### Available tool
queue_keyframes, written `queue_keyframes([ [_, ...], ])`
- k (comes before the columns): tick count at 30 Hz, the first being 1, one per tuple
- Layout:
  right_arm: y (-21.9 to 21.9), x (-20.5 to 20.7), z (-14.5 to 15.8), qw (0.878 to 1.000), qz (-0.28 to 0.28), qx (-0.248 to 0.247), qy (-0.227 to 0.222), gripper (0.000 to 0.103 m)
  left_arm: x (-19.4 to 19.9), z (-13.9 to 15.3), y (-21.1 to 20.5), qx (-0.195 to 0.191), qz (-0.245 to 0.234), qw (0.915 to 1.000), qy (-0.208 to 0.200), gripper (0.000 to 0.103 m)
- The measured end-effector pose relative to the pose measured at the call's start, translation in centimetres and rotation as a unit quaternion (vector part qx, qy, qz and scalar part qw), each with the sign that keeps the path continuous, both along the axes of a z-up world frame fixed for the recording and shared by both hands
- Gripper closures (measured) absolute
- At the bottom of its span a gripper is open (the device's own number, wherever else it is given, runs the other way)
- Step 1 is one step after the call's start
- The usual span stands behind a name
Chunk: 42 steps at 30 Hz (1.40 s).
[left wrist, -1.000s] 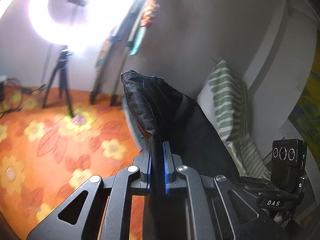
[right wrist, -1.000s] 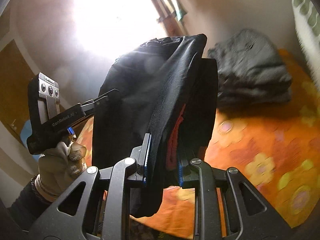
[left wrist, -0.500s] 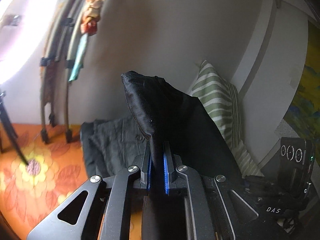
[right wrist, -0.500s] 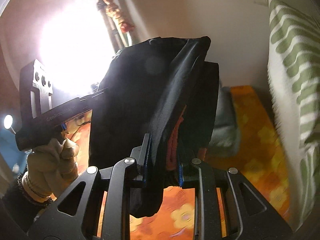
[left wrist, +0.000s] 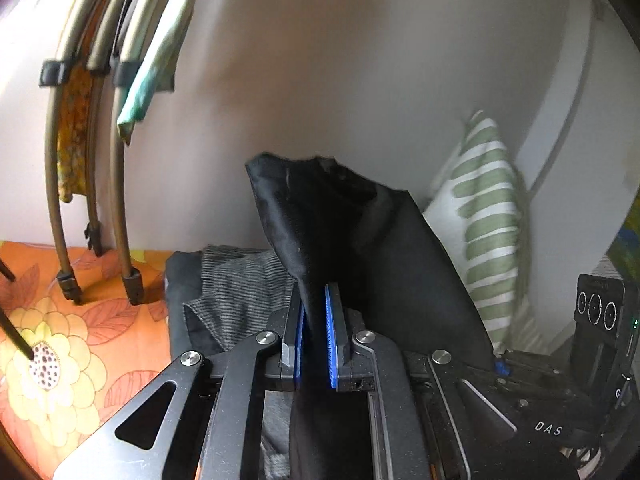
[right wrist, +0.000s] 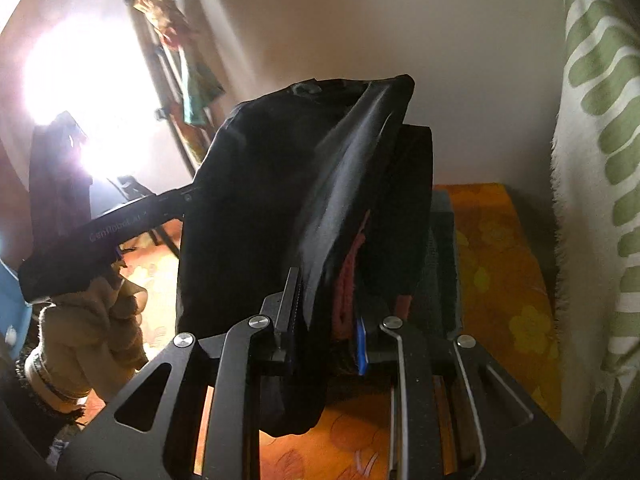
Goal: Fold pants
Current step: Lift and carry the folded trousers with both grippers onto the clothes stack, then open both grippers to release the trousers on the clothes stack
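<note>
holding: black pants (left wrist: 360,240) lifted off the orange floral sheet (left wrist: 80,344), bunched between both grippers
left gripper (left wrist: 315,340): pinching a thin fold
right gripper (right wrist: 328,320): clamped on a thicker bundle
beyond: grey folded clothes (left wrist: 232,288), striped pillow (left wrist: 488,240)

Pale wall (left wrist: 360,80), striped cushion (left wrist: 488,232), perhaps lamp glare (right wrist: 88,92)

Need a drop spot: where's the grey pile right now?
In the left wrist view the grey pile lies on the orange sheet by the wall, just left of the black pants.
</note>
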State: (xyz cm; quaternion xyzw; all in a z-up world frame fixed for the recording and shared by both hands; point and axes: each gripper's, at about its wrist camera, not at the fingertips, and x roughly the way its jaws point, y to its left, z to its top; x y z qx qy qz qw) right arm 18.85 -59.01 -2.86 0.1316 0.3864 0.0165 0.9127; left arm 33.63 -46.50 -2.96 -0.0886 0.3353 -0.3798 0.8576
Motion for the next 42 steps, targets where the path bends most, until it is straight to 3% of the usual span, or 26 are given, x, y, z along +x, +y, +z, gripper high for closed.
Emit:
queue_keyframes([
  [8, -2.4, 1.9, -2.8, 0.999, -0.010, 0.020, 0.023, 0.079, 1.9, -1.4, 0.2, 0.035, 0.030, 0.9989, 0.005, 0.096],
  [18, -3.7, 0.4, -3.3, 0.996, -0.065, -0.008, 0.063, 0.060, 1.2, -0.9, 0.8, 0.072, 0.024, 0.9971, 0.009, 0.096],
  [19, -3.7, 0.1, -3.2, 0.996, -0.068, -0.015, 0.063, 0.056, 0.8, -0.9, 1.1, 0.074, 0.022, 0.9970, 0.008, 0.096],
  [25, -2.4, -2.4, -3.2, 0.992, -0.071, -0.072, 0.081, 0.054, -1.6, -1.2, 2.3, 0.094, 0.006, 0.9955, 0.014, 0.096],
  [36, -1.2, -8.3, -2.7, 0.990, -0.091, -0.074, 0.085, 0.054, -7.8, -0.5, 5.6, 0.103, -0.011, 0.9942, 0.027, 0.095],
  [40, -0.1, -11.0, -1.3, 0.992, -0.098, -0.060, 0.058, 0.054, -10.6, 0.6, 7.0, 0.108, -0.011, 0.9940, 0.015, 0.078],
  [42, 0.7, -12.4, -0.6, 0.992, -0.100, -0.057, 0.047, 0.054, -12.2, 1.4, 7.9, 0.107, -0.012, 0.9942, 0.006, 0.075],
])
